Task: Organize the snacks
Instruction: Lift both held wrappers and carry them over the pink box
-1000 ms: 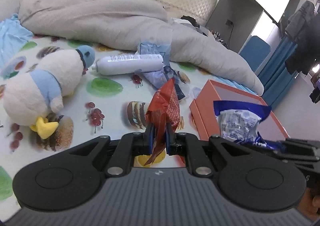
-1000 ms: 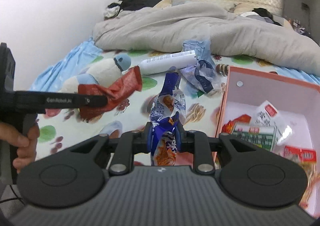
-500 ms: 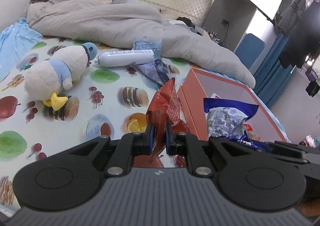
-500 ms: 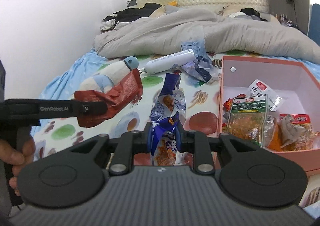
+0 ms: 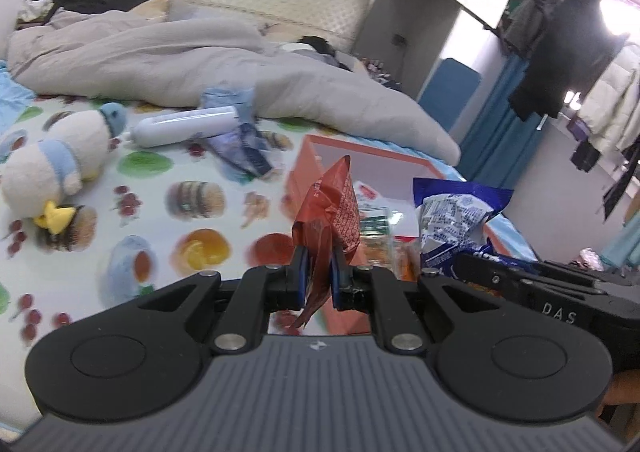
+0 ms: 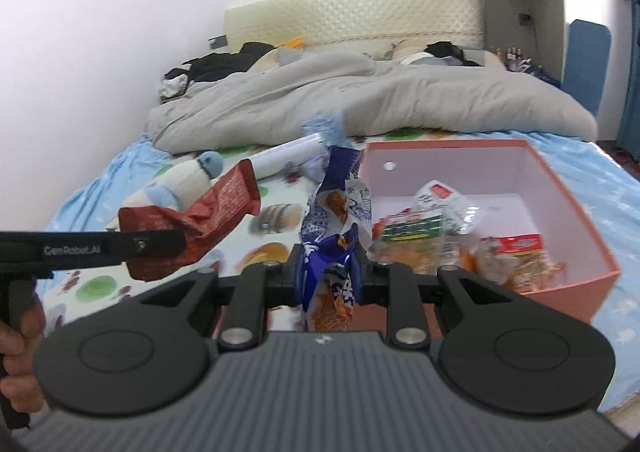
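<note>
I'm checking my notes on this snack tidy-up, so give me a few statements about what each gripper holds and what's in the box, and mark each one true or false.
1. The left gripper is shut on a red snack packet. True.
2. The right gripper is open and holds nothing. False: it is shut on a blue and white snack bag.
3. The pink box already has several snack packets inside. True.
4. The plush duck sits inside the pink box. False: it lies on the printed sheet, apart from the box.
5. The white bottle stands upright. False: it lies on its side.
</note>
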The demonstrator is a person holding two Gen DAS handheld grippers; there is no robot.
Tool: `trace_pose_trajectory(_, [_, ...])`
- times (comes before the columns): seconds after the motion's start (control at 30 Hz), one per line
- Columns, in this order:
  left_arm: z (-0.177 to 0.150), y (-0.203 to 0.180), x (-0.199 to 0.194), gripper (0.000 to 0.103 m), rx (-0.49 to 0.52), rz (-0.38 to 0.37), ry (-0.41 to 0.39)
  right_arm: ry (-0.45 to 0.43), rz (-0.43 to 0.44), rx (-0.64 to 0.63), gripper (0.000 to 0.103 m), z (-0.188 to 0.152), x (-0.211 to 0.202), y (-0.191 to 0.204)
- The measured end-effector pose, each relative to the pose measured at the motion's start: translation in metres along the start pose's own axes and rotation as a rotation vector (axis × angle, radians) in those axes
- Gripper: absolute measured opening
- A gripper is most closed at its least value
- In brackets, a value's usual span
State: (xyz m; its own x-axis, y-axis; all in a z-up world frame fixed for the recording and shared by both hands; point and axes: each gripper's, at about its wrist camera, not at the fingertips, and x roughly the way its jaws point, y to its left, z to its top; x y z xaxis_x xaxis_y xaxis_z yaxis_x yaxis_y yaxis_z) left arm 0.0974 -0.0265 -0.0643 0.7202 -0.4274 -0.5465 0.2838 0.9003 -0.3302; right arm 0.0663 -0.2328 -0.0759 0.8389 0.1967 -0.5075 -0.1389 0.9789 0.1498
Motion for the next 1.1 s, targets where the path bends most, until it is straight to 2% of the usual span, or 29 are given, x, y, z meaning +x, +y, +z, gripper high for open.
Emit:
trace_pose_trajectory(0.13, [0.001, -0.021, 0.014, 0.013, 0.040, -0.045, -0.005, -0.010, -0.037, -0.008, 0.026, -0.003, -0.007, -0.019])
trace_pose_trajectory(0.27, [-0.003, -0.045, 0.036, 0.013, 0.059, -0.093, 0.032, -0.018, -0.073, 0.034, 0.026, -0.008, -0.013, -0.042])
trace_pose_trajectory(0.53, [0.012, -0.077, 0.068, 0.013, 0.081, -0.152, 0.034, -0.019, -0.087, 0.083, 0.026, -0.004, -0.005, -0.070])
trace_pose_trajectory(0.83, [0.038, -0.104, 0.103, 0.013, 0.115, -0.167, 0.037, -0.055, -0.088, 0.107, 0.026, 0.019, 0.012, -0.094])
trace_pose_trajectory(1.1, [0.057, -0.107, 0.140, 0.013, 0.097, -0.140, 0.059, -0.045, -0.091, 0.119, 0.026, 0.028, 0.035, -0.117])
